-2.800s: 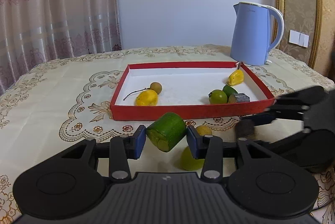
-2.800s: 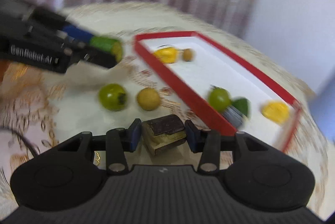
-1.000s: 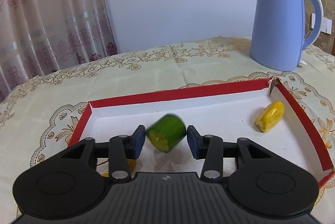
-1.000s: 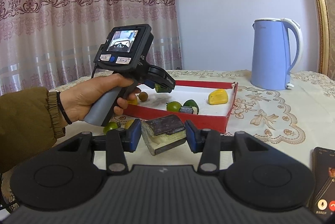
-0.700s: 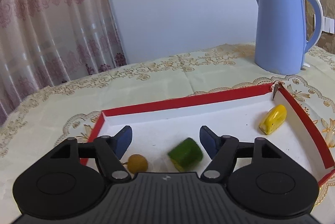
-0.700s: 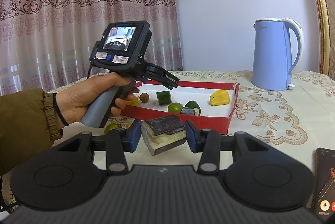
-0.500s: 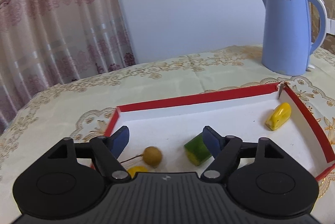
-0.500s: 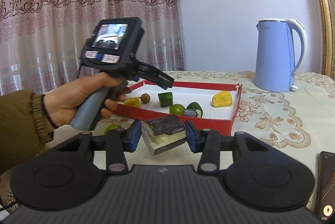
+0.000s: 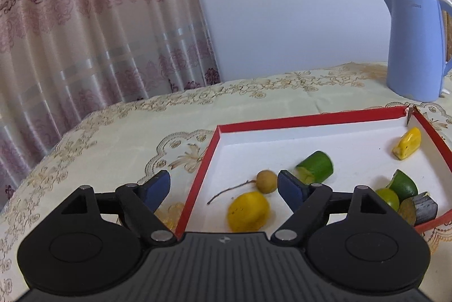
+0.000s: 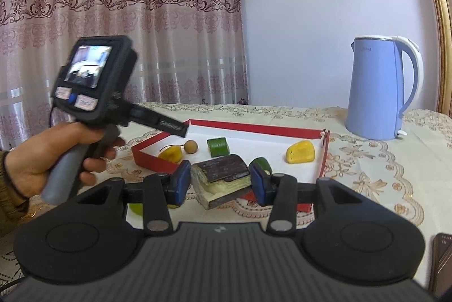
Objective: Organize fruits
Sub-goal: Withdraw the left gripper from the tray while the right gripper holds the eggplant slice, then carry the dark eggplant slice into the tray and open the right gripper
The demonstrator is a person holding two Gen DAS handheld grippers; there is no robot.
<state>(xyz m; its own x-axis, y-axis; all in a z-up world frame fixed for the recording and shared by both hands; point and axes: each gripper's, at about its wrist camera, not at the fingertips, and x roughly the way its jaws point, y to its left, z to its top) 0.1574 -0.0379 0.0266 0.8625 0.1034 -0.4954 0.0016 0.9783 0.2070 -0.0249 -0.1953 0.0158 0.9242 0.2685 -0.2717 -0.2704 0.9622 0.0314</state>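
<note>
Soft, even daylight through the curtain point(image 10: 118, 19), faint shadows, fisheye bending at edges (the handheld unit point(image 10: 93, 87) motion-blurred).

Red-rimmed white tray point(image 9: 310, 120), green fruit chunk point(image 9: 316, 168), yellow fruit point(image 9: 248, 211), pale blue kettle point(image 9: 415, 45), cream floral tablecloth point(image 9: 113, 138)

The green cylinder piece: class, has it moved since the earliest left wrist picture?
Yes. The green piece now lies inside the red tray, released by the open left tongs; earlier it was held outside the tray's near wall.
</note>
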